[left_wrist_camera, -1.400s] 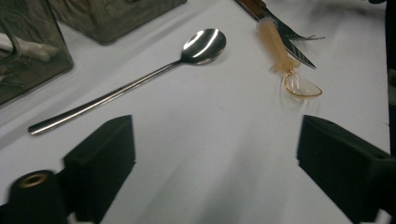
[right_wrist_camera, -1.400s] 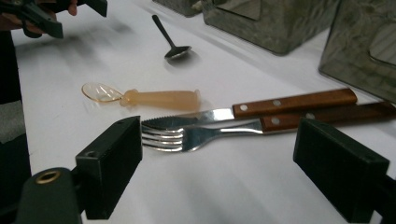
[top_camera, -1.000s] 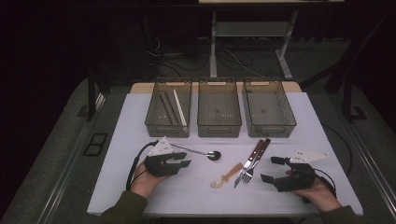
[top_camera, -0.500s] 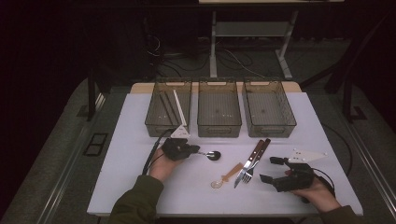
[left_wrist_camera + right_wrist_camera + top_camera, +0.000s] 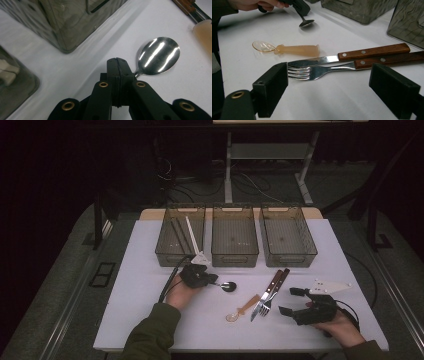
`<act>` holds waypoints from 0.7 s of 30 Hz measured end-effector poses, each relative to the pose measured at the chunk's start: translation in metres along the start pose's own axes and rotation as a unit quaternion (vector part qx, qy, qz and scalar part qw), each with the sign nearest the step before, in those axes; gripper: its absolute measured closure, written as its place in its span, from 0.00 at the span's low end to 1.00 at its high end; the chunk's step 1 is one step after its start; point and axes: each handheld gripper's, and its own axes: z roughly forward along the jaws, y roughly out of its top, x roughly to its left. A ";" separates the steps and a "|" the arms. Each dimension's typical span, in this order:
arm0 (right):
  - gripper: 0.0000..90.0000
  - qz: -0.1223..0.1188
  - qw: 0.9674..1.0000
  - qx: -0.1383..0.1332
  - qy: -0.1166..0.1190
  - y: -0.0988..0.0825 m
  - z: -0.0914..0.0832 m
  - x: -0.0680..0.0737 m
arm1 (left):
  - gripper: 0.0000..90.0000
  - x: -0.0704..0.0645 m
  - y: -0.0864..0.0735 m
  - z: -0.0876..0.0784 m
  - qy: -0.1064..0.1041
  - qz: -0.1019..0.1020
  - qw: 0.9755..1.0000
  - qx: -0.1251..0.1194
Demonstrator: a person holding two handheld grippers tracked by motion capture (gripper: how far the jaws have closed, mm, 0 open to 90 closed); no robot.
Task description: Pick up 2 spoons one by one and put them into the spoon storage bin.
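Our left gripper (image 5: 117, 61) has its jaws pressed together on the thin neck of the metal spoon (image 5: 158, 56), and they have just been closing onto it. The spoon's shiny bowl lies on the white table (image 5: 150, 270) just beyond the jaw tips and a little to their right in the left gripper view; the handle runs back under the jaws, out of sight. Past the tips on the other side stands the corner of a clear bin (image 5: 72, 25), close by but not touching. In the high view we see this gripper (image 5: 212, 281) in front of the left bin (image 5: 167, 251), with the spoon bowl (image 5: 230, 286) dark beside it.

Our right gripper (image 5: 328, 82) rests with its jaws wide apart, holding nothing. Between them, just beyond the pads, lie the tines of a fork (image 5: 312, 71), and touching it behind is a knife (image 5: 352, 57), both with wooden handles running off to the right. Farther out lies a translucent plastic spoon (image 5: 287, 49). In the high view the middle bin (image 5: 235, 251) and right bin (image 5: 290, 255) stand well beyond this gripper (image 5: 292, 301).
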 end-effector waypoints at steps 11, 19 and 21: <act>0.17 -0.001 1.000 -0.001 -0.002 0.000 -0.001 0.000 | 0.99 -0.002 -0.001 -0.005 -0.007 -0.005 1.000 0.018; 0.17 -0.004 1.000 0.001 -0.005 0.000 -0.001 -0.001 | 0.99 -0.008 -0.005 -0.010 -0.026 -0.006 0.999 0.028; 0.17 -0.005 1.000 0.000 -0.005 0.000 -0.001 0.000 | 0.99 -0.010 -0.006 -0.012 -0.031 -0.003 0.999 0.034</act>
